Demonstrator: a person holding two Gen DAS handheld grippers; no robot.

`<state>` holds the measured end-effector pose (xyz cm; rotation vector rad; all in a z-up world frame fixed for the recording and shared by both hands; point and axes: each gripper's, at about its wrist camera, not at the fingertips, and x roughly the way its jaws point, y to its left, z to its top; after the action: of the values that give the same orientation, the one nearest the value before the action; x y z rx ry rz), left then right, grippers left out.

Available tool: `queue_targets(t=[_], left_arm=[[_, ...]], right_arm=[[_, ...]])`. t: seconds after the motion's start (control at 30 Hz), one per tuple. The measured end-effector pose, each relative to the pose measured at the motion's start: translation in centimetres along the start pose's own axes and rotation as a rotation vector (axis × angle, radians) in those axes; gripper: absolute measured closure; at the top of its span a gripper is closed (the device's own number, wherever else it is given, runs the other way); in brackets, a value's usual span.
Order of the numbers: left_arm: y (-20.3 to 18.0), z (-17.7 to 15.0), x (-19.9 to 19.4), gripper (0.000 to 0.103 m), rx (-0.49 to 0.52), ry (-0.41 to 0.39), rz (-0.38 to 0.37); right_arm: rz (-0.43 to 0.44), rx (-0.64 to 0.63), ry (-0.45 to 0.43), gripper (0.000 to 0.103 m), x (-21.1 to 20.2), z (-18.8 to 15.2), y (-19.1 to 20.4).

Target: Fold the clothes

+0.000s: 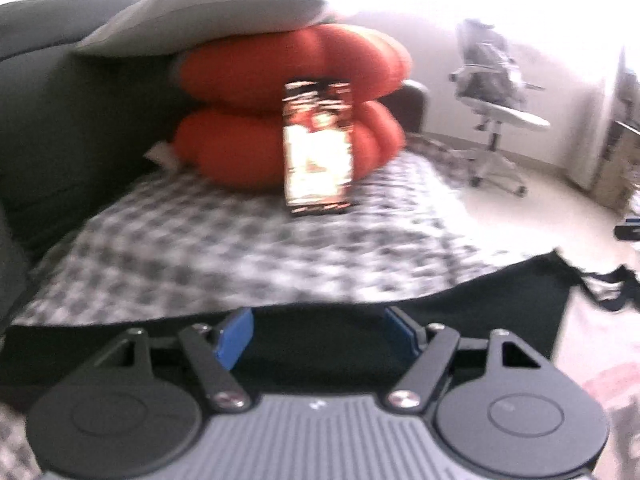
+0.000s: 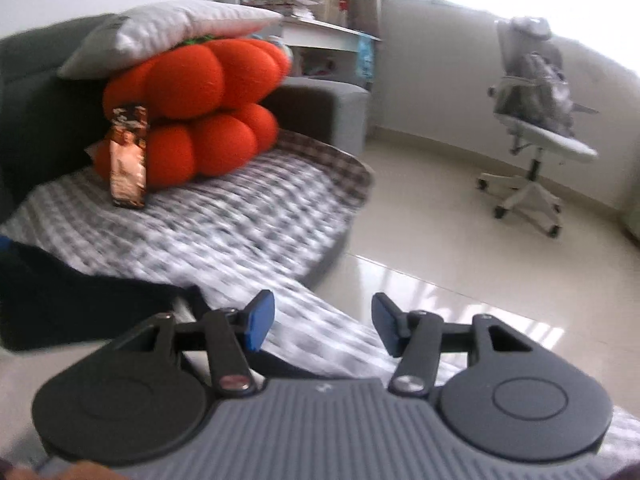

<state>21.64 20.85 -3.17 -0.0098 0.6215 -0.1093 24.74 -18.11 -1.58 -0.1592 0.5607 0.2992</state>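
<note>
I see matt black cloth (image 1: 440, 312) on a soft checked cover (image 1: 240, 248). The orange cushions (image 2: 200, 112) look plush. The floor (image 2: 460, 248) is glossy tile. My claws have matt black plastic with blue pads (image 2: 260, 320).

right gripper (image 2: 318, 326) fingers apart, empty | black garment (image 2: 80, 304) left, on checkered cover (image 2: 240, 232)

Your black garment (image 1: 320, 344) is lying flat on the checked cover, its far edge running straight, a strap trailing off one corner.
</note>
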Motion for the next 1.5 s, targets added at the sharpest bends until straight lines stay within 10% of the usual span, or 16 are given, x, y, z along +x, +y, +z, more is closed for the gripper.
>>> queue_targets(t=[0.27,0.63,0.97,1.2,1.3,1.5], left_arm=[[-9.2,1.0,1.8,0.039,0.150,0.002,-0.094],[-18.4,1.0,5.3,0.074,0.324,-0.014,-0.219],[-19.6,0.2,7.5,0.072,0.327,-0.040,-0.207],[-18.0,0.3,5.8,0.058,0.236,-0.054,-0.233],[-17.2,-0.3,4.1,0.057,0.203,-0.043,-0.254],[-15.7,-3.7,0.0,0.055,0.199,-0.020,-0.252]], right_arm=[[-0.008,0.072,0.031,0.047,-0.5,-3.7,-3.5],[0.007,0.064,-0.029,0.103,-0.6,-5.6,-2.9],[-0.071,0.062,0.045,0.103,1.3,-6.2,-4.0],[-0.047,0.087,0.043,0.086,-0.7,-6.2,-3.9],[-0.032,0.081,0.039,0.051,-2.5,-6.6,-3.2],[0.057,0.079,0.055,0.051,-6.9,-8.5,-1.1]])
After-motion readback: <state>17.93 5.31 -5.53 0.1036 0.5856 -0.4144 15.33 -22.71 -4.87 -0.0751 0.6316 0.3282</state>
